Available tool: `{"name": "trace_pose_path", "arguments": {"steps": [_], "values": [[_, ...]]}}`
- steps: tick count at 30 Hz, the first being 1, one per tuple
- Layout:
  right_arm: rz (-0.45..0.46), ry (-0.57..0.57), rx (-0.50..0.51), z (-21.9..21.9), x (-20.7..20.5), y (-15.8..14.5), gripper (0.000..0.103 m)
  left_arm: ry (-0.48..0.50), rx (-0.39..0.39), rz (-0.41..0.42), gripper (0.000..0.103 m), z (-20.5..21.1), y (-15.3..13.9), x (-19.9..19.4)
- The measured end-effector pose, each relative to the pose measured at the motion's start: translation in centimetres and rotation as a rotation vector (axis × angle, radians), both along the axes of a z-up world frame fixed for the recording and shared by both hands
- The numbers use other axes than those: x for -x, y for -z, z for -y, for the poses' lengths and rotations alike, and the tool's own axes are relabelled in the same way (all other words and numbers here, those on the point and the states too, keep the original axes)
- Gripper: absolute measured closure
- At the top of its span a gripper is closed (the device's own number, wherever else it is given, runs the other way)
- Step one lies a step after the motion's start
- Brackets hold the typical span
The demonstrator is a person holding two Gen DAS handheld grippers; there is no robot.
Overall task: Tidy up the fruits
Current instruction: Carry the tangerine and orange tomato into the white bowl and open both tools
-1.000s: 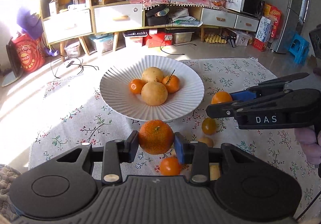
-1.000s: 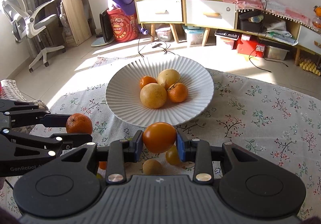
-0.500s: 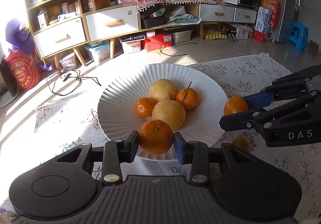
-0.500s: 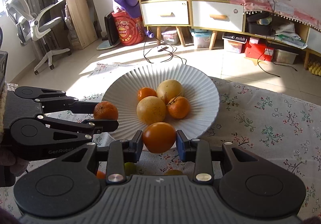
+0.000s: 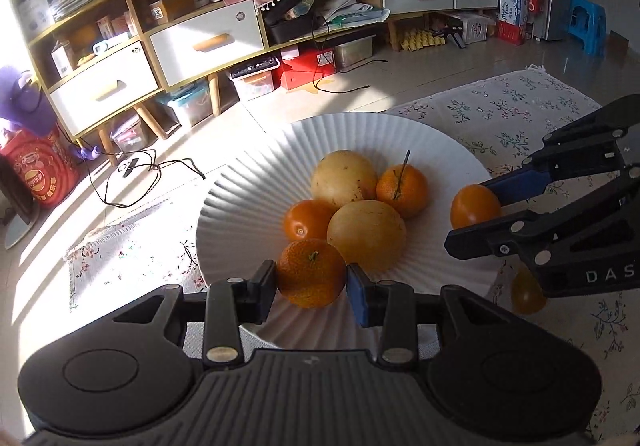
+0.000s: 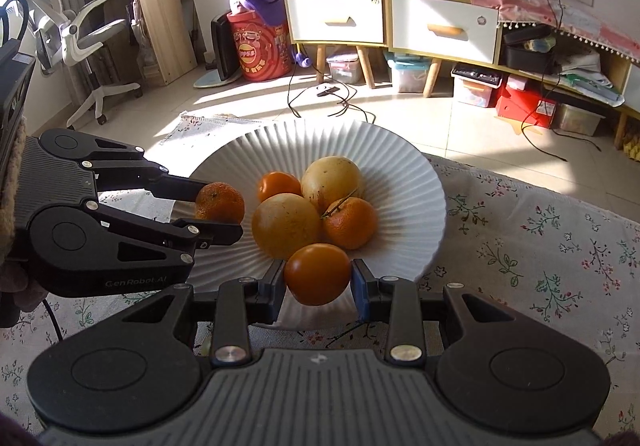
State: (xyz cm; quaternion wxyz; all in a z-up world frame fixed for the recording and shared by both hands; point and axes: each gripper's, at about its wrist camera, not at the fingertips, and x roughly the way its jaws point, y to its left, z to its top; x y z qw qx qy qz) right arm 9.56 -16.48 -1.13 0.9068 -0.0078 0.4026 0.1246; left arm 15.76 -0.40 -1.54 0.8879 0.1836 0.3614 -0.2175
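A white ribbed plate (image 5: 240, 214) (image 6: 412, 182) on the flowered cloth holds several fruits: two pale yellow round ones (image 5: 366, 234) (image 6: 286, 226), a stemmed mandarin (image 5: 402, 184) (image 6: 350, 222) and a smooth orange fruit (image 5: 308, 220) (image 6: 279, 186). My left gripper (image 5: 312, 278) (image 6: 218, 206) is shut on a rough-skinned mandarin (image 5: 311, 272) (image 6: 220, 202) over the plate's near left part. My right gripper (image 6: 318, 280) (image 5: 476, 208) is shut on a smooth orange fruit (image 6: 318, 274) (image 5: 474, 206) over the plate's near right rim.
A small orange-yellow fruit (image 5: 528, 294) lies on the flowered cloth (image 6: 540, 246) beside the plate, partly behind the right gripper. Beyond the table's far edge are the tiled floor, cables, a shelf unit (image 5: 132, 58) and an office chair (image 6: 76, 34).
Both grippers have carried their fruits forward from over the cloth to over the plate. The loose fruits on the cloth have mostly dropped out of view. The left gripper has rolled somewhat.
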Motion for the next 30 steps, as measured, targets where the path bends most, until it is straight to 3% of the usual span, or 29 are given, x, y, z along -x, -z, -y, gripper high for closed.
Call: {"name": "trace_pose_path", "arguments": {"steps": [18,25,30], "values": [[0.004,-0.005,0.000,0.0,-0.8,0.5,0.071,0.021,-0.009,0.007,0.076,0.2,0.2,-0.7],[0.012,-0.009,0.002,-0.1,-0.7,0.3,0.065,-0.003,-0.003,0.024,0.054,-0.3,0.0,-0.4],[0.011,0.005,0.011,0.0,-0.3,-0.3,0.056,-0.029,0.014,0.025,0.046,-0.7,-0.7,0.4]]}}
